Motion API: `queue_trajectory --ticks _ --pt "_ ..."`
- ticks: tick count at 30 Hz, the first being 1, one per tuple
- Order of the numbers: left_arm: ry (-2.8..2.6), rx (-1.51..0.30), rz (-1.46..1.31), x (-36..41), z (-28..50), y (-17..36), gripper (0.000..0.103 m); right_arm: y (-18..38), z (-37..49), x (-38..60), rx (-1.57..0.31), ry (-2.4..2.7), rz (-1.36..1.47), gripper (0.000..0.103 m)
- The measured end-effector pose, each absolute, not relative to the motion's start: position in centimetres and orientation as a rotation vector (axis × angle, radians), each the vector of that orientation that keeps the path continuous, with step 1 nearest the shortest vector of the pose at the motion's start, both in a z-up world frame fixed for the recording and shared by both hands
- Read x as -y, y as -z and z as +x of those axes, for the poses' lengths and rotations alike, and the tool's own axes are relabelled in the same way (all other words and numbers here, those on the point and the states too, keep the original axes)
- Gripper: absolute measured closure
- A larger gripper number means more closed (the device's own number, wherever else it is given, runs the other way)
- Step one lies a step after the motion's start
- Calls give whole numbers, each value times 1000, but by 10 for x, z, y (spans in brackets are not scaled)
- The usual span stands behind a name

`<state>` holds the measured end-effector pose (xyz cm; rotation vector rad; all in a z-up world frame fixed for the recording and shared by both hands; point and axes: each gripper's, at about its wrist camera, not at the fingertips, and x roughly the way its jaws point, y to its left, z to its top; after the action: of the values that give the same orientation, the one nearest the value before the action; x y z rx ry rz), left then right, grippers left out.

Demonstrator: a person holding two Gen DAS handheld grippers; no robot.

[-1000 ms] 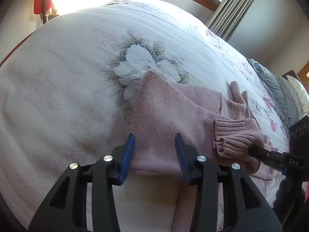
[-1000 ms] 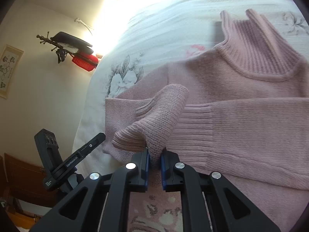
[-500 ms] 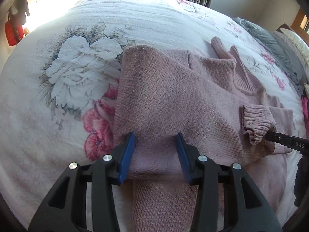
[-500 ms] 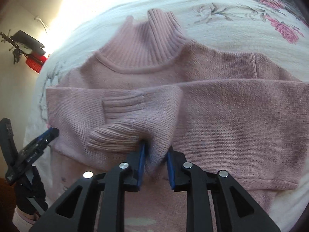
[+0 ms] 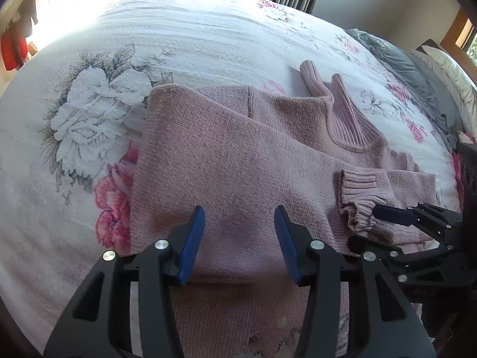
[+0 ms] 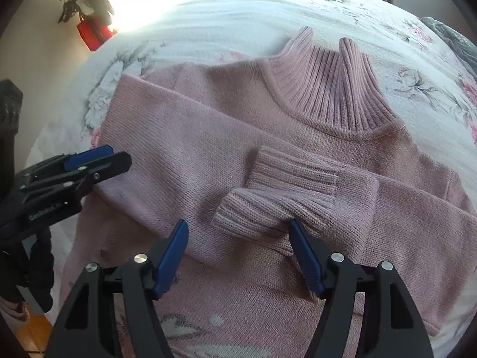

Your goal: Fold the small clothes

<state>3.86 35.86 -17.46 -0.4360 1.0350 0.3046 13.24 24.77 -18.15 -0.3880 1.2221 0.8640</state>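
Note:
A pink knit turtleneck sweater [image 5: 238,161] [image 6: 238,131] lies flat on the floral bedspread, both sleeves folded across its chest. The ribbed cuff [image 6: 268,205] [image 5: 357,205] of the top sleeve rests loosely on the chest. My right gripper [image 6: 238,253] is open just in front of that cuff, its right blue pad touching the fold. Over the sweater's left sleeve, my left gripper [image 5: 240,238] stands open with nothing held. Each gripper shows in the other's view: the right gripper [image 5: 399,217] at the cuff, the left gripper [image 6: 89,161] at the sweater's left edge.
The white bedspread [image 5: 179,35] with flower prints stretches around the sweater. Grey and cream pillows [image 5: 417,68] lie at the far right. A red bag [image 6: 92,34] hangs on the wall at the far left. A gloved hand [image 6: 35,268] holds the left gripper.
My right gripper was shut on the sleeve cuff; it has carried it across the chest, laid it down and opened. The left gripper stayed open over the left sleeve.

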Motion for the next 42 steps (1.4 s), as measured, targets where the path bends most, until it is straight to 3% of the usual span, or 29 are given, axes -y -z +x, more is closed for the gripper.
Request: queue_trajectory --ticks 2,3,6,14,17,18,19,21,25,26,27,28,29,30,31,42 --pt "-316 -1051 -434 -358 42 181 54 191 135 -248 -1229 -819 -442 57" --pt "-318 -1053 -426 -358 43 183 54 193 136 -246 -1223 -796 -453 76" --pt "-316 -1053 -414 -356 44 185 52 187 150 -223 -1252 -810 -330 103" --pt "-313 -1050 -408 -356 45 188 48 157 174 -138 -1217 -747 -54 103" --pt "-321 -1049 -390 -352 47 189 45 157 167 -162 -1215 -804 -157 86" --pt "-325 -1050 -385 -351 47 189 45 158 162 -174 -1212 -833 -194 73" --pt "-327 -1053 -381 -350 48 189 45 159 157 -190 -1208 -858 -221 52" --pt "-326 -1058 -394 -352 49 187 45 161 148 -211 -1187 -889 -269 27" --pt "-342 -1051 -427 -361 47 182 45 174 138 -251 -1178 -906 -368 21" --pt "-355 -1055 -417 -362 48 183 45 180 137 -259 -1175 -887 -410 21" --pt "-364 -1063 -408 -362 49 184 45 188 138 -265 -1181 -862 -459 30" --pt "-366 -1066 -409 -363 50 186 45 197 139 -268 -1188 -836 -500 48" --pt "-366 -1065 -412 -364 51 187 44 201 141 -268 -1178 -816 -526 52" --pt "-366 -1063 -412 -364 51 189 43 201 143 -265 -1173 -819 -519 66" --pt "-365 -1061 -412 -364 52 189 42 198 147 -260 -1175 -819 -503 88" --pt "-354 -1057 -411 -366 51 192 40 149 193 -98 -1172 -635 33 85"
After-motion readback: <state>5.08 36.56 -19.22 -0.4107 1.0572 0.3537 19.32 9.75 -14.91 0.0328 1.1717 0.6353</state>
